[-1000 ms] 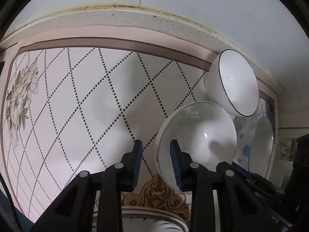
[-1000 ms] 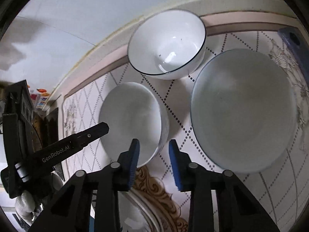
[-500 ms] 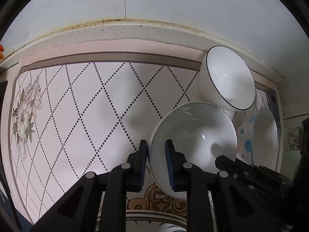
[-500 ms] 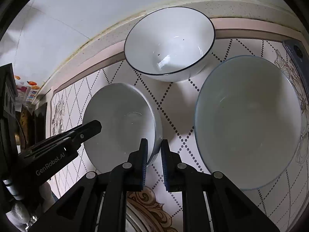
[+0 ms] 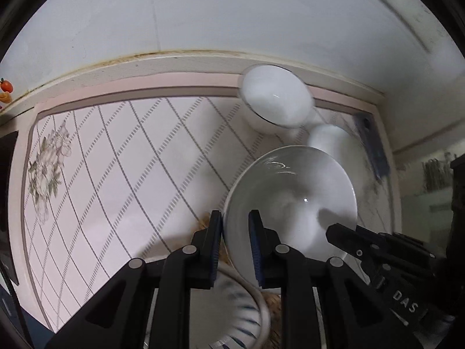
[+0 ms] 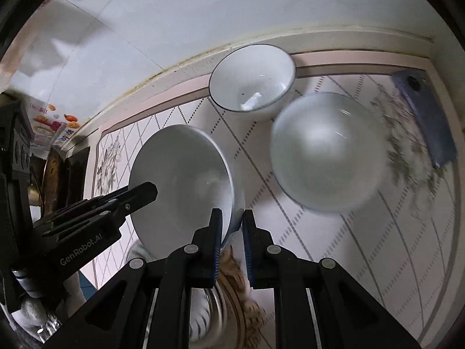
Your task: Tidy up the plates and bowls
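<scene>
A plain white bowl (image 5: 290, 197) (image 6: 180, 180) hangs tilted above the patterned table mat, held from both sides. My left gripper (image 5: 234, 218) is shut on its left rim, one pad inside and one outside. My right gripper (image 6: 232, 218) is shut on the opposite rim. Each gripper shows in the other's view: the right gripper (image 5: 334, 232) at the bowl's far edge, the left gripper (image 6: 148, 189) over the bowl's left side. A black-rimmed white bowl (image 5: 274, 99) (image 6: 252, 78) stands by the wall. A larger pale bowl (image 6: 328, 151) (image 5: 331, 139) sits to its right.
A blue-striped dish (image 5: 232, 305) (image 6: 203, 320) lies directly under the grippers, on a golden ornament of the mat. A dark blue flat object (image 6: 424, 116) (image 5: 373, 148) lies at the mat's right end. The white wall runs along the back; dark clutter stands at the left in the right wrist view.
Both grippers have closed on the plain bowl's rims and lifted it off the mat. The table and the other bowls now look farther away and blurred.
</scene>
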Demonstrator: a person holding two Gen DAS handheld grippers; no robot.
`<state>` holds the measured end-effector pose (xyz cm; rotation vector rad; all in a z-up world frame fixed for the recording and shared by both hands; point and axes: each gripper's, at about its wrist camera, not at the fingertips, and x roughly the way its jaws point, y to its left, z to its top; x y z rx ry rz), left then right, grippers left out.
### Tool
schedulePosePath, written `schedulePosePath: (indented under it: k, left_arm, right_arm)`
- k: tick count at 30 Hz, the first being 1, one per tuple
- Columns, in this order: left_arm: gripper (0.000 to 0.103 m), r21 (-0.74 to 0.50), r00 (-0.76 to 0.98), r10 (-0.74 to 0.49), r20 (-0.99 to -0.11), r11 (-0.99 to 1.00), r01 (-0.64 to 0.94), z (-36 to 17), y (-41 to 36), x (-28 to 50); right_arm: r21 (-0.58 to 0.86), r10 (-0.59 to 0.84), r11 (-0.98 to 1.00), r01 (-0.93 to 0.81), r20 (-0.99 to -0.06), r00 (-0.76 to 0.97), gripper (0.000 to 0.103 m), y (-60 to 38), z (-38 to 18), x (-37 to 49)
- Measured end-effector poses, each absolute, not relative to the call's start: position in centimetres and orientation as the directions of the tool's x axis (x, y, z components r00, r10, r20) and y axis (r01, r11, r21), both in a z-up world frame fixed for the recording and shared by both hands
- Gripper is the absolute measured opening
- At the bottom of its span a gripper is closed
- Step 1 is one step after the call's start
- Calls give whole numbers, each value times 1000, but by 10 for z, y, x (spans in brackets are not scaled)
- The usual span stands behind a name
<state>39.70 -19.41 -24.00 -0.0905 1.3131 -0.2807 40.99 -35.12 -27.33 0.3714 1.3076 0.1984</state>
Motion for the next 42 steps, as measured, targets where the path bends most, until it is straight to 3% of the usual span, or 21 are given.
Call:
schedulePosePath:
  k: [8, 15, 25, 42]
  left_arm:
    - [16, -258, 171, -299, -939, 940, 224, -248, -234, 343]
    - [16, -244, 111, -281, -953, 932, 267, -280, -264, 321]
    - [16, -216, 68, -247, -967, 928, 302, -306, -290, 308]
    - [16, -184, 57, -215, -975, 923, 338, -313, -309, 305]
  right_arm:
    - [365, 334, 924, 109, -914, 229, 15, -391, -268, 337]
    - [345, 314, 922, 175, -932, 183, 15, -422, -297, 294]
    - [333, 309, 916, 223, -941, 137, 15, -445, -331, 265]
    - [336, 317, 904, 264, -942, 112, 15, -462, -343, 256]
